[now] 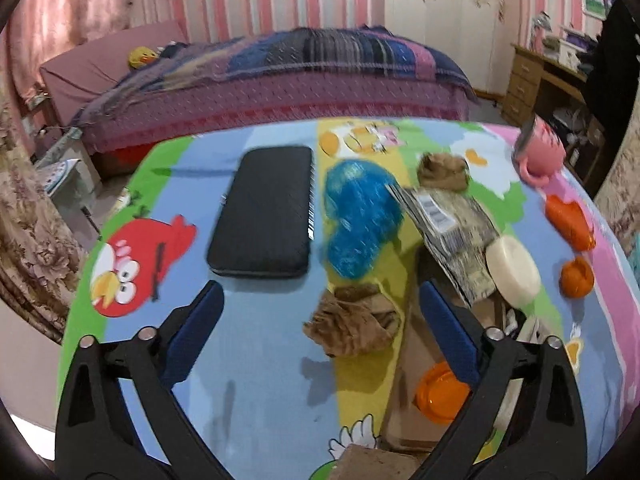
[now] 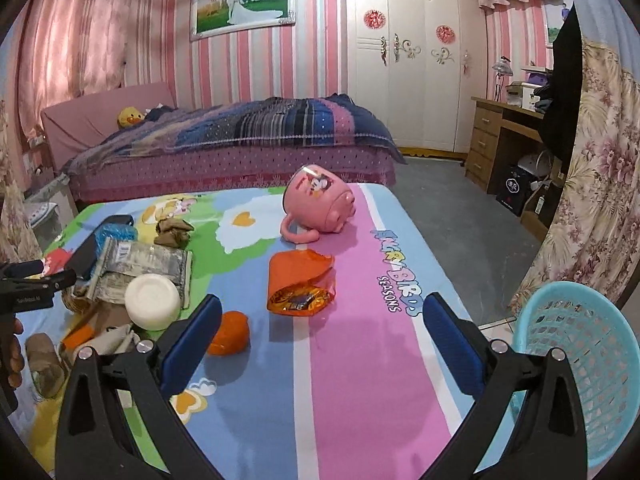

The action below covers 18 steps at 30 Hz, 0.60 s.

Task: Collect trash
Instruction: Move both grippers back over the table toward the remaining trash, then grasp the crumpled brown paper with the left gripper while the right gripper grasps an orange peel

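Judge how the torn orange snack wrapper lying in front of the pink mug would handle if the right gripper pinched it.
The orange wrapper looks like thin, glossy foil, so it is probably very light and would crumple rather than hold shape. Its shiny surface may slip between the pads. The torn-open end could spill any crumbs left inside, though none are visible. The right gripper is open.

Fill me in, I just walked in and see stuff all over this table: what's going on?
A person is collecting trash with a two-finger tool in each hand. The left tool is open, nothing gripped, aimed at a crumpled brown paper. The right tool is open and empty above the table, near an orange wrapper. A blue basket waits at its right.
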Each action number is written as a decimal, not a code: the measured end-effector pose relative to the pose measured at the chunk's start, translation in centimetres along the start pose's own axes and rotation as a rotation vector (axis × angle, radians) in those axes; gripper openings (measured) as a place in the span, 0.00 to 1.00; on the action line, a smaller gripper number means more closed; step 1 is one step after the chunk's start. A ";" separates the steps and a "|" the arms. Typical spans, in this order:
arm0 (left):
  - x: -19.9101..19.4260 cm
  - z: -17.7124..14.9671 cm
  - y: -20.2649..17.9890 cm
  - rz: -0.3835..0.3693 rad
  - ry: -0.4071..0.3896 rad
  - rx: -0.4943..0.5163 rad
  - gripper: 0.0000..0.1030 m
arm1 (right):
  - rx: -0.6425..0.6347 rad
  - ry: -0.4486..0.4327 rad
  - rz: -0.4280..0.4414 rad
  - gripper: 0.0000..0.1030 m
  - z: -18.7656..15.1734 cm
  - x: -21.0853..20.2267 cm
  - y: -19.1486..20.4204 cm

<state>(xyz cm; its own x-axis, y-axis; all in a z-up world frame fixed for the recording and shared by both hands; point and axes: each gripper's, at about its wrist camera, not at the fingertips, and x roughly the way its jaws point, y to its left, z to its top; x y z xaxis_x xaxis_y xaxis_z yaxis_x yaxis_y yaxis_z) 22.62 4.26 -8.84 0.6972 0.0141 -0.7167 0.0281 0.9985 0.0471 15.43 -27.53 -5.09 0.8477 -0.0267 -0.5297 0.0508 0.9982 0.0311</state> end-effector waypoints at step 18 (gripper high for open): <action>2.5 -1.0 0.6 -0.162 0.135 -0.089 0.47 | -0.045 0.025 0.001 0.95 -0.8 0.8 1.5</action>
<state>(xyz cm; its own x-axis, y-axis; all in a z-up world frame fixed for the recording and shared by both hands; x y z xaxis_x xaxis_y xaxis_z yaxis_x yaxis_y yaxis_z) 23.64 4.95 -11.28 0.5864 -0.1462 -0.7968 0.0651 0.9889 -0.1336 15.74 -26.04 -6.12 0.8341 -0.0253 -0.5511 0.0262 0.9996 -0.0064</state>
